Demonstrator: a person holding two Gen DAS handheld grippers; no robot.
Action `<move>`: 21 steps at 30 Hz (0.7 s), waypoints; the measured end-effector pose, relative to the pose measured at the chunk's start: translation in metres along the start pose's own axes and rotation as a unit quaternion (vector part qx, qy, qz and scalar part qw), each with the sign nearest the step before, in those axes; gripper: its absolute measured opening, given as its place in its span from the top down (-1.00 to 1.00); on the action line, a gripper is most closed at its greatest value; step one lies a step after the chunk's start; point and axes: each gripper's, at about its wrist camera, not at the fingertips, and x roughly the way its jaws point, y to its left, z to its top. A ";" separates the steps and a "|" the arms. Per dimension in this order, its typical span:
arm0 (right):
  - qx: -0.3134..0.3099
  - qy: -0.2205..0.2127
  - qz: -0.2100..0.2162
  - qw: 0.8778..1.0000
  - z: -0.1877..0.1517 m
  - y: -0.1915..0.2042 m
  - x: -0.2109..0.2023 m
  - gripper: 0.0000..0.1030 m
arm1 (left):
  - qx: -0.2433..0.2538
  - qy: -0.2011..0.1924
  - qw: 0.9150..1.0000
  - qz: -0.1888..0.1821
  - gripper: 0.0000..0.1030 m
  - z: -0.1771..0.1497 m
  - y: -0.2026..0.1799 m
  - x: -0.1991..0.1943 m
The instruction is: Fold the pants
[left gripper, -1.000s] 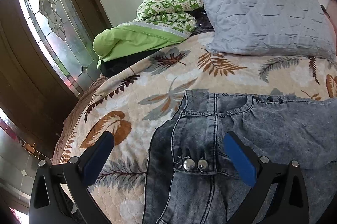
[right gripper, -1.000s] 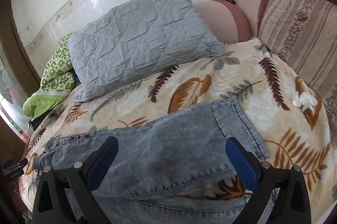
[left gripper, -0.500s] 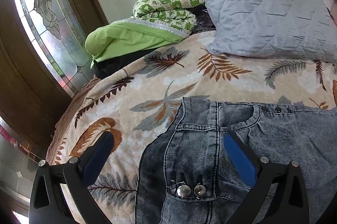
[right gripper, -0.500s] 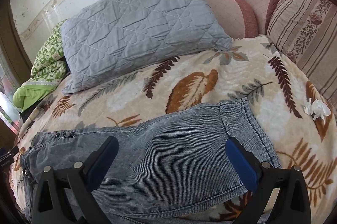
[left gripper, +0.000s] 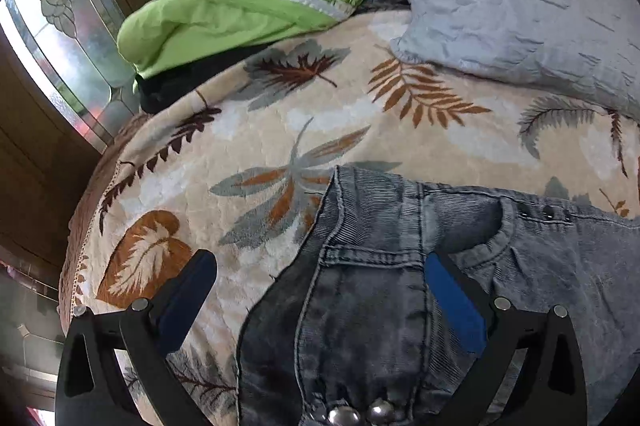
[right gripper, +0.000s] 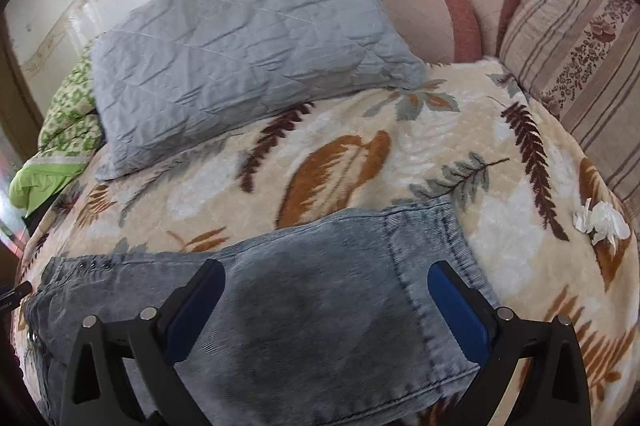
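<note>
Jeans [left gripper: 400, 286]: grey-blue denim, spread flat on a leaf-print blanket [left gripper: 260, 145], waistband toward 9 o'clock and hem [right gripper: 432, 238] toward 3 o'clock in the right wrist view, two metal buttons [left gripper: 356, 416] at 6 o'clock in the left wrist view. Left gripper [left gripper: 320, 302]: fingers spread wide, over the waistband, nothing between them; right gripper [right gripper: 326, 306]: fingers spread wide, over the leg near the hem, nothing between them. Also present: grey pillow [right gripper: 248, 37] at 12 o'clock, green quilt [left gripper: 248, 9] at 11 o'clock, striped cushion [right gripper: 576, 53] at 2 o'clock, white tissue [right gripper: 600, 220] at 3 o'clock.
</note>
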 end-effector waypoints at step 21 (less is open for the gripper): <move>0.026 0.075 -0.054 0.995 0.050 -0.065 0.078 -0.77 | -0.009 0.086 0.995 -0.052 -0.76 0.037 0.044 0.064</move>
